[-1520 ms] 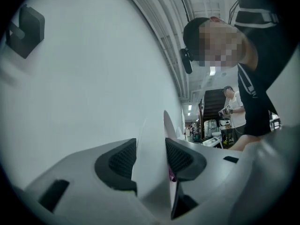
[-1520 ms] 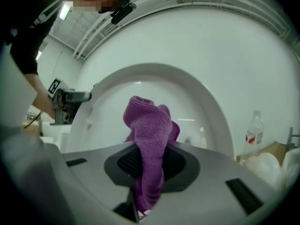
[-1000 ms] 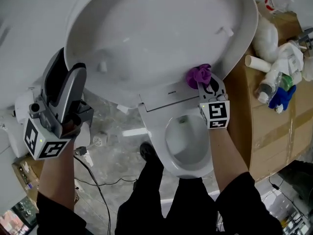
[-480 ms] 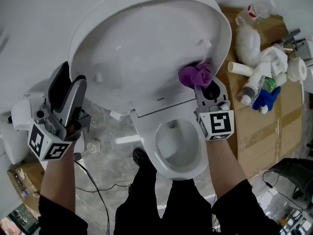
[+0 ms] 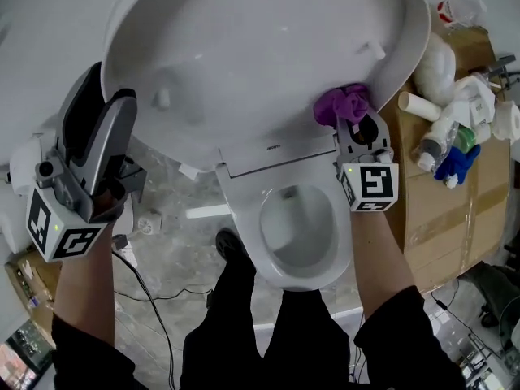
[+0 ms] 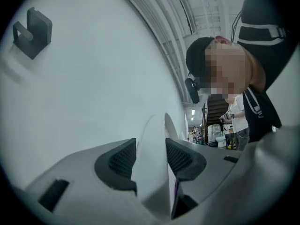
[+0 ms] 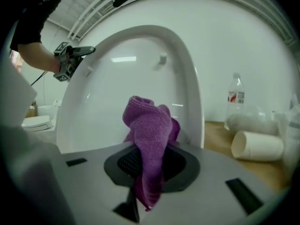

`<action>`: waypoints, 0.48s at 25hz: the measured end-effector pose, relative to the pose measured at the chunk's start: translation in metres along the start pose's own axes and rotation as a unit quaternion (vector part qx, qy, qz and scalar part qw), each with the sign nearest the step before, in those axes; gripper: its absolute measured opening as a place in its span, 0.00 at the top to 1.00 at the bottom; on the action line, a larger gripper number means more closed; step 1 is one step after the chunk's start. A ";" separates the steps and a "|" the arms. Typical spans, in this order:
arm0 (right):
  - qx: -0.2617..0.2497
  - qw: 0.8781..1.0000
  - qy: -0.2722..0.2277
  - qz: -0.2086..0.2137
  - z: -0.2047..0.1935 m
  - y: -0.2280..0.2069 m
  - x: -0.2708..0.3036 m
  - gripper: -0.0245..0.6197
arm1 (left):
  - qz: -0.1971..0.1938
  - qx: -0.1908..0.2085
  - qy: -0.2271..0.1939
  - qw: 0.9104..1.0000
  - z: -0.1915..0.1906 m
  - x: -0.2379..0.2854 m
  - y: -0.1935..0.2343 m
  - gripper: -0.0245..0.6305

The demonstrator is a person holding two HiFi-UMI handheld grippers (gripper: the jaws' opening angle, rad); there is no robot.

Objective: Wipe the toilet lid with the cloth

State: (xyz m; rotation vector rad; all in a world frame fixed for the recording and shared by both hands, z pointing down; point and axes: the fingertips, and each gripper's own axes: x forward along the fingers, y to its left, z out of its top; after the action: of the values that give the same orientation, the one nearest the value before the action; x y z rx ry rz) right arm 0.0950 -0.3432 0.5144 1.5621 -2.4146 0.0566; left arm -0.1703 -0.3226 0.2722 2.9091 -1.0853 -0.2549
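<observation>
The white toilet lid (image 5: 244, 47) stands raised above the open bowl (image 5: 296, 234). My left gripper (image 5: 110, 97) is shut on the lid's left rim; in the left gripper view the rim (image 6: 152, 182) runs edge-on between the pads of that left gripper (image 6: 150, 154). My right gripper (image 5: 357, 122) is shut on a bunched purple cloth (image 5: 342, 104), which presses against the lid's lower right part near the hinge. In the right gripper view the cloth (image 7: 151, 130) sticks up from the right gripper (image 7: 151, 165) in front of the lid (image 7: 126, 83), with the left gripper (image 7: 70, 60) at the lid's far edge.
A cardboard box (image 5: 455, 210) stands right of the toilet, with bottles (image 5: 439, 140), a paper roll (image 5: 422, 104) and a blue item (image 5: 455, 162) on it. A cable (image 5: 146, 287) lies on the floor at left. The person's legs (image 5: 244, 331) straddle the bowl.
The right gripper has slid the cloth a little rightward along the lid's lower right part. The left gripper has kept its hold on the rim. The head view has shifted.
</observation>
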 end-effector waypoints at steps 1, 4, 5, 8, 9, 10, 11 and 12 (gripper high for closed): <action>0.006 1.000 0.005 -0.004 -0.016 0.002 0.001 0.85 | -0.005 0.000 -0.003 1.000 0.001 0.001 -0.001 0.66; 0.025 0.999 0.040 -0.009 -0.066 0.012 0.005 0.85 | -0.019 -0.002 -0.008 1.000 0.002 0.004 -0.004 0.66; 0.030 0.998 0.057 -0.009 -0.084 0.015 0.005 0.85 | -0.019 -0.002 -0.008 1.000 0.001 0.004 -0.005 0.66; 0.053 0.992 0.113 -0.005 -0.129 0.022 0.007 0.85 | -0.019 -0.003 -0.002 1.000 0.000 0.004 -0.005 0.66; 0.062 0.990 0.123 -0.004 -0.137 0.024 0.007 0.85 | -0.019 -0.002 0.001 1.000 0.000 0.004 -0.005 0.66; 0.068 0.989 0.129 -0.004 -0.140 0.025 0.005 0.85 | -0.019 -0.001 0.006 1.000 -0.001 0.004 -0.005 0.66; 0.071 0.989 0.131 -0.004 -0.138 0.026 0.003 0.85 | -0.018 0.002 0.011 1.000 -0.002 0.004 -0.005 0.66; 0.072 0.989 0.130 -0.003 -0.134 0.028 0.000 0.85 | -0.015 0.004 0.015 1.000 -0.002 0.003 -0.004 0.66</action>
State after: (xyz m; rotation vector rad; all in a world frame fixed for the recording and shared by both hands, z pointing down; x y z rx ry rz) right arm 0.0966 -0.3082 0.6469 1.5135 -2.2435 0.4166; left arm -0.1653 -0.3213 0.2736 2.9281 -1.0419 -0.2069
